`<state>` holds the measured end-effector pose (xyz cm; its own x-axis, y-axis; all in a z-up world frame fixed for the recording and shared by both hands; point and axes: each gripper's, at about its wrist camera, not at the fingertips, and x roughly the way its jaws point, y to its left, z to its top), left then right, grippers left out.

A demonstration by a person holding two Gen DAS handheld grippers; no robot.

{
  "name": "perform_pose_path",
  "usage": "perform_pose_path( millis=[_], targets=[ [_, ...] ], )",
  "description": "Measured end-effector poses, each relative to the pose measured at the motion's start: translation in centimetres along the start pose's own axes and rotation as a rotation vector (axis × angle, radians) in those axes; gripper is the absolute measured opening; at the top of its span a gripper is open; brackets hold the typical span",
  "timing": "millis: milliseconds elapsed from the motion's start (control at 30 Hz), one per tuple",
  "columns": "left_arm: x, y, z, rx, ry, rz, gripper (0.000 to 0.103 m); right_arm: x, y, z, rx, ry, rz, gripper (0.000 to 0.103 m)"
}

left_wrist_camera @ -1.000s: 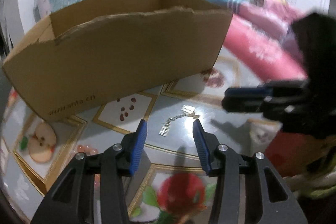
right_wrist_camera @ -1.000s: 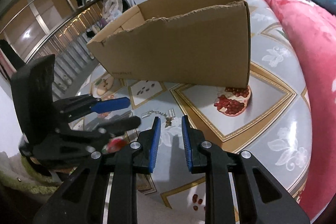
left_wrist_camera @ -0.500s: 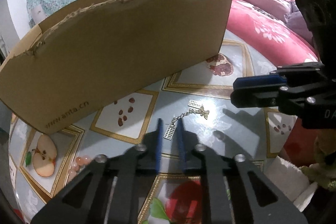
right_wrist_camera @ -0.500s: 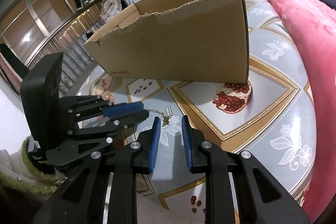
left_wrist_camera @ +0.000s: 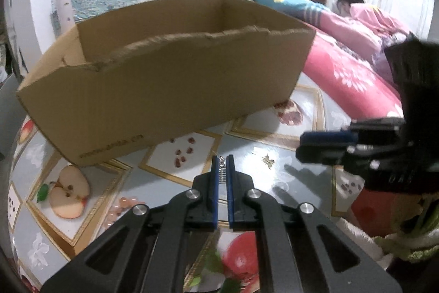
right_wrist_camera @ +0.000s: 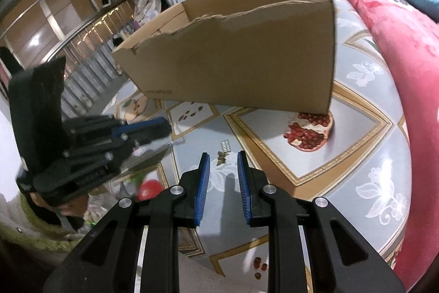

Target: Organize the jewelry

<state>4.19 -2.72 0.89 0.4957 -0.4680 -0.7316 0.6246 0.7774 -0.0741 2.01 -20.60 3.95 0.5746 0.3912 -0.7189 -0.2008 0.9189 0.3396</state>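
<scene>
My left gripper (left_wrist_camera: 222, 164) pinches a silver chain earring (left_wrist_camera: 222, 171) between its blue pads, just above the fruit-print tablecloth (left_wrist_camera: 175, 191). My right gripper (right_wrist_camera: 223, 165) hangs with jaws slightly spread, gripping nothing. Behind stands the torn-edged cardboard box (left_wrist_camera: 164, 89); I can't see its contents. A gold butterfly charm (right_wrist_camera: 221, 155) and silver comb-shaped piece (right_wrist_camera: 226, 146) lie on the cloth.

1 box (left_wrist_camera: 164, 89) – cardboard, open top. Jewelry near its front: 1 silver comb-like charm (left_wrist_camera: 222, 171) w/ chain, 1 gold charm (left_wrist_camera: 268, 160), 1 more silver charm (right_wrist_camera: 226, 146). 2 grippers (left_wrist_camera: 222, 164) (right_wrist_camera: 222, 159) before box. 1 person (left_wrist_camera: 354, 4) behind box.
</scene>
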Motion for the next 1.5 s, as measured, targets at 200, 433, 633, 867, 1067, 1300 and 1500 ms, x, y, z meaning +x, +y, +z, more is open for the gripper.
perform_pose_path(
  millis=[200,433,633,867,1067,1300,1500],
  targets=[
    [-0.3,0.8,0.1,-0.023,-0.011,0.011,0.004,1.6,1.4,-0.4,-0.075,0.012,-0.064,0.021],
    [-0.2,0.9,0.0,-0.024,-0.009,0.006,0.004,3.1,2.6,-0.8,-0.148,0.004,-0.155,0.017],
    [0.0,1.3,-0.1,-0.029,-0.005,0.002,0.004,3.6,3.7,-0.6,-0.201,0.0,-0.206,0.009],
    [0.1,1.5,-0.1,-0.034,-0.004,0.001,0.004,3.6,3.5,-0.6,-0.196,-0.005,-0.214,0.005],
    [0.1,1.6,-0.1,-0.034,-0.007,0.004,0.004,2.9,3.1,-0.7,-0.18,-0.002,-0.2,0.0],
    [-0.3,1.6,-0.4,-0.037,-0.012,0.013,0.004,2.4,3.3,-0.8,-0.155,-0.003,-0.178,0.002],
    [-0.4,1.6,-0.5,-0.042,-0.009,0.014,0.004,3.9,3.8,-0.5,-0.171,0.012,-0.207,0.013]
  ],
)
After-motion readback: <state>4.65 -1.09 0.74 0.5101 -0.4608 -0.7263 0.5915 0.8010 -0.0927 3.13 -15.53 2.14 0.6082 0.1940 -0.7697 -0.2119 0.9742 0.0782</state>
